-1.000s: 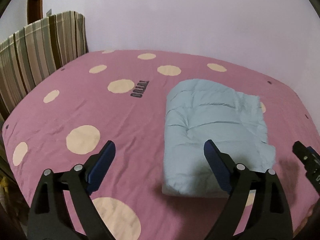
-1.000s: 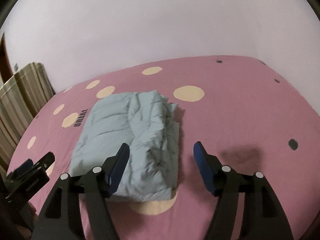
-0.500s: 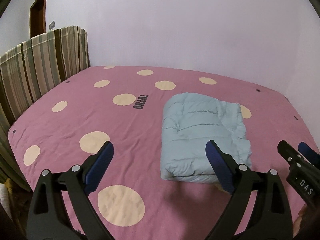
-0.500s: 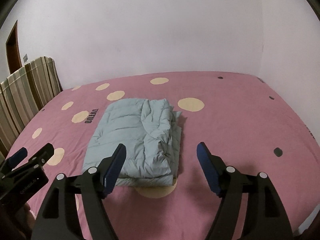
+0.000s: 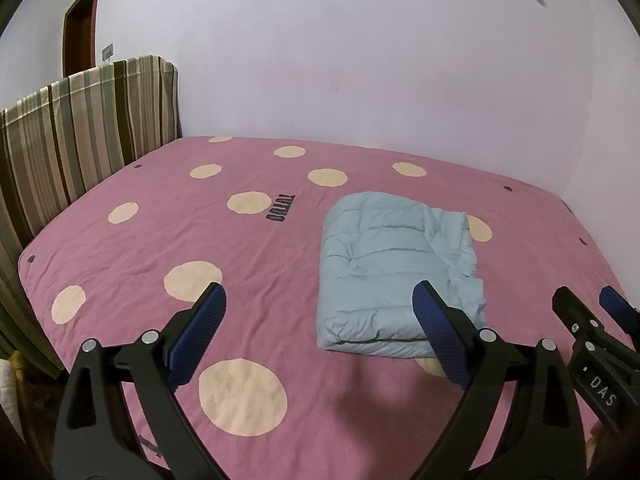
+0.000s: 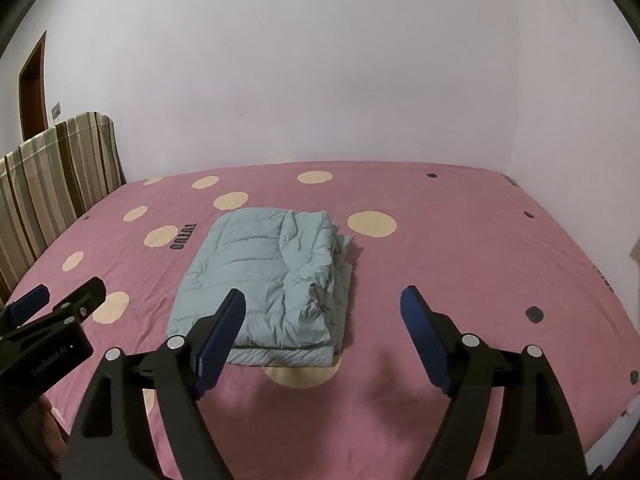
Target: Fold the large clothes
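On the pink dotted bedsheet (image 5: 140,240), at twelve o'clock of both spread, empty grippers, the left gripper (image 5: 320,328) and the right gripper (image 6: 322,334) with its jaws just widened, lies the folded pale-blue quilted jacket (image 6: 264,280): soft, light, puffy, slippery-looking; best gripped along its thick near edge.

The folded pale-blue quilted jacket (image 5: 394,276) half covers a cream dot on the pink bedsheet (image 5: 168,240), whose small dark lettering (image 5: 281,210) is unreadable.

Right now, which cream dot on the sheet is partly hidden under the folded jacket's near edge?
The cream dot peeking out below the light blue jacket, at its front edge. The other dots on the pink sheet lie uncovered or beside the jacket.
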`<action>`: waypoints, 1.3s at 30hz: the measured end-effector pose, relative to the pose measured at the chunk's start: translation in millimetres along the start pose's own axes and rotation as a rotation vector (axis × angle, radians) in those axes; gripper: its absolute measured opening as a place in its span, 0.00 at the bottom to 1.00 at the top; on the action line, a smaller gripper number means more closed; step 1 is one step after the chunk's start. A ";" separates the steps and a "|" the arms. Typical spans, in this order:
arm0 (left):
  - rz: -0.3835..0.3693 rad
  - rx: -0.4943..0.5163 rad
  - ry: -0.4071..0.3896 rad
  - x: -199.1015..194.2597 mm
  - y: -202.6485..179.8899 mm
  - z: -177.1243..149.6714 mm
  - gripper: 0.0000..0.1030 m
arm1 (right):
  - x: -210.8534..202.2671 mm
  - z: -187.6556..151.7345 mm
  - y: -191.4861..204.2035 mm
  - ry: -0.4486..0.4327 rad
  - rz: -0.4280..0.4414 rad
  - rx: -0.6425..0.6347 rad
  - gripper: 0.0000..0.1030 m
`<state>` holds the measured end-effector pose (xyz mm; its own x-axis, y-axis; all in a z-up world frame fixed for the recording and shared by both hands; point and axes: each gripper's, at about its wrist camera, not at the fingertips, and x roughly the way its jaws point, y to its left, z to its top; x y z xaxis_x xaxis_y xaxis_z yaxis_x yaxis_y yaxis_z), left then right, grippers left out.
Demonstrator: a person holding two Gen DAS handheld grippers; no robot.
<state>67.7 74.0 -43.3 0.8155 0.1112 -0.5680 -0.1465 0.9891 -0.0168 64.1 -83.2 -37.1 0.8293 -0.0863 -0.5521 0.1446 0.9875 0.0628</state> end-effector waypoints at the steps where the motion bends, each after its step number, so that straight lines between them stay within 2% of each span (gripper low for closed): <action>1: 0.000 0.000 -0.002 -1.8 -0.3 -0.1 0.92 | -1.1 0.7 0.1 -0.004 0.002 0.001 0.76; 13: -0.012 0.006 -0.019 -15.1 -2.8 3.7 0.92 | -9.5 3.4 -0.3 -0.020 0.011 0.007 0.76; 39: -0.034 0.013 -0.007 -12.7 -6.6 6.5 0.92 | -9.3 7.3 -4.7 -0.018 0.006 0.009 0.77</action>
<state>62.0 66.7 -30.7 0.8238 0.0784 -0.5614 -0.1114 0.9935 -0.0247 59.7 -88.1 -26.2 0.8398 -0.0829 -0.5365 0.1447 0.9867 0.0740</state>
